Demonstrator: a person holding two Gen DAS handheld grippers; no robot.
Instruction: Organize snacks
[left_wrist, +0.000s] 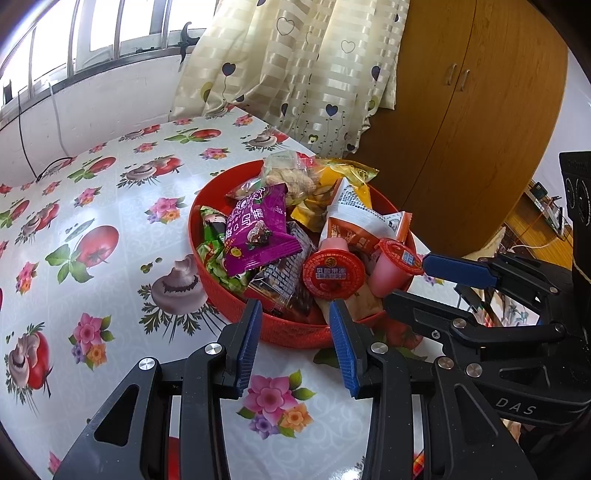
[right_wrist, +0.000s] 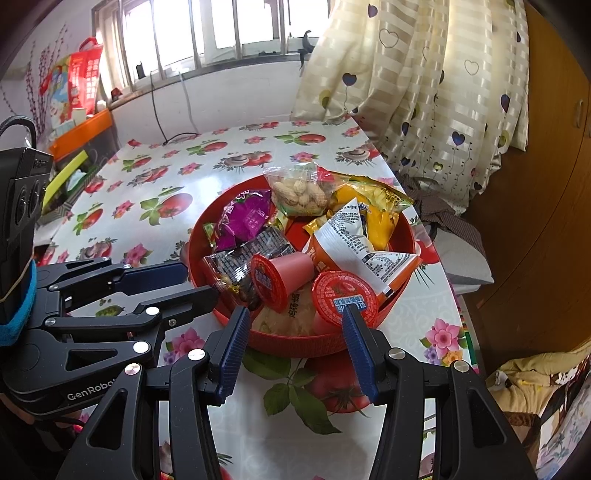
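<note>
Nearest the left wrist camera, the left gripper (left_wrist: 293, 314) is hanging with its blue-padded jaws spread wide and nothing between them, just short of the red bowl's (left_wrist: 288, 334) near rim. The right gripper (right_wrist: 295, 321) is likewise standing wide and holding nothing, its fingertips reaching over the near rim of the same bowl (right_wrist: 280, 341). In the left view the right gripper's black frame is crossing in from 3 o'clock, carrying the letters "DAS"; in the right view the left gripper's frame is coming in from 9 o'clock, reading "GenRobo" before it is cut off.

The snacks are all lying heaped inside the bowl, which is sitting on the table (left_wrist: 110, 206) with its tomato, mushroom and flower cloth. At the near edge, two jelly cups are resting: one (left_wrist: 334, 273) showing its red foil lid with Chinese writing too small to read, the other (left_wrist: 393, 267) tipped on its side at 3 o'clock of it. Touching them at 9 o'clock, a dark packet (left_wrist: 286, 280) is lying. Beyond, a purple packet (left_wrist: 258, 230) with large Chinese characters and a printed "2026" is leaning over a green packet (left_wrist: 214, 258). A white and orange packet (left_wrist: 356, 218) with fine print is standing toward 1 o'clock. Farthest, a clear bag of peanuts (right_wrist: 299, 192) and a yellow packet (right_wrist: 376, 212) are resting against the far rim.

Behind the table, a heart-printed curtain (left_wrist: 303, 74) is hanging beside a wooden wardrobe (left_wrist: 480, 122).
</note>
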